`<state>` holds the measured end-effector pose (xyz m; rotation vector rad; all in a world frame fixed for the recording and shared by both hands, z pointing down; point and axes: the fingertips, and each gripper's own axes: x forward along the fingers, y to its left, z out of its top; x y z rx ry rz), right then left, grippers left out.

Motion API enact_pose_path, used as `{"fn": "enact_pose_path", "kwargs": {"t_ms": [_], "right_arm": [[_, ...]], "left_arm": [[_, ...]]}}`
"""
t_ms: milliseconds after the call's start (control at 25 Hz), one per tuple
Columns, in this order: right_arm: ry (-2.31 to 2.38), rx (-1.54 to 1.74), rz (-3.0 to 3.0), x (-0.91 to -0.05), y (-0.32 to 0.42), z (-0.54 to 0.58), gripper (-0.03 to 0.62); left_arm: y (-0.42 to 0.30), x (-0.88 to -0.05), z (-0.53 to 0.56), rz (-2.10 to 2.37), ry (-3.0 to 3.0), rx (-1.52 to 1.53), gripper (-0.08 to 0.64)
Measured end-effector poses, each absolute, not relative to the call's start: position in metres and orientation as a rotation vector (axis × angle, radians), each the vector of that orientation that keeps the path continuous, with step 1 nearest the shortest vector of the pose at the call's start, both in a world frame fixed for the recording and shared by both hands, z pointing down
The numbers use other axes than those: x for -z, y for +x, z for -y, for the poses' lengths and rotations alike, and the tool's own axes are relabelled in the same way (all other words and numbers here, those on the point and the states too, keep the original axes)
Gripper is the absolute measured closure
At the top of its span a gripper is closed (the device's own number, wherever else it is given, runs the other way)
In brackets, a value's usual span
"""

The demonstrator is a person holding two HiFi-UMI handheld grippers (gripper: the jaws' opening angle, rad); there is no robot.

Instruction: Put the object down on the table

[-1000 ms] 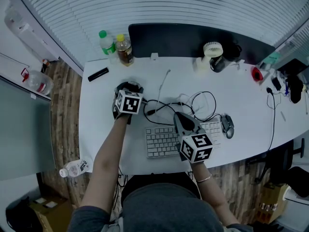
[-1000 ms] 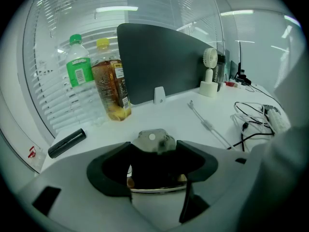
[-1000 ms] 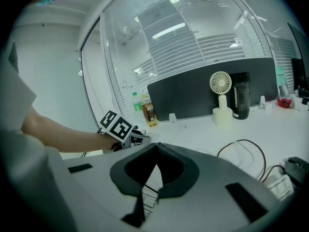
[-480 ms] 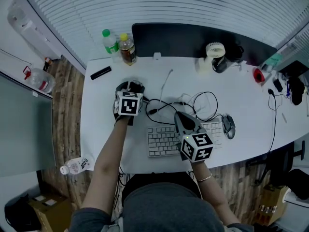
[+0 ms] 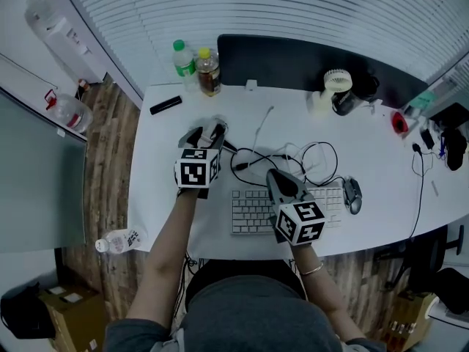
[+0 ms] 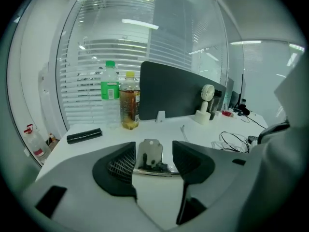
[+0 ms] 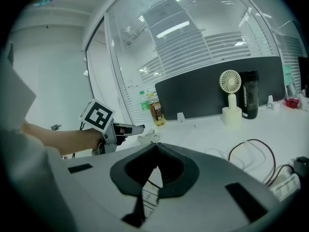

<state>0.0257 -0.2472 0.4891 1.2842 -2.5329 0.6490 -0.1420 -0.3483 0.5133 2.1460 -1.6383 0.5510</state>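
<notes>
A small pale object with a tag-shaped top sits low between the jaws of my left gripper, with gaps on both sides. The jaws are closing and their pads do not press on it. From the right gripper view, the same object rests on the white table just under the tips of the left gripper. In the head view, the left gripper is left of centre. My right gripper hovers over the keyboard, shut with nothing in it.
Two bottles and a black remote stand at the back left. Tangled cables lie behind the keyboard, with a mouse to its right. A small fan and a dark cup stand against the black partition.
The left gripper has drawn back toward the person, and the pale object now shows in front of its tips. The right gripper has stayed over the keyboard.
</notes>
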Motion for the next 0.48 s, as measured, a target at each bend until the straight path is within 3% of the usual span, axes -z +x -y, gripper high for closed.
{"fn": "enact_pose_path", "kwargs": {"t_ms": [480], "right_arm": [[1.244, -0.626, 2.557, -0.484, 0.008, 0.234, 0.584]], "left_arm": [[-0.154, -0.491, 0.295, 1.667, 2.154, -0.426, 0.437]]}}
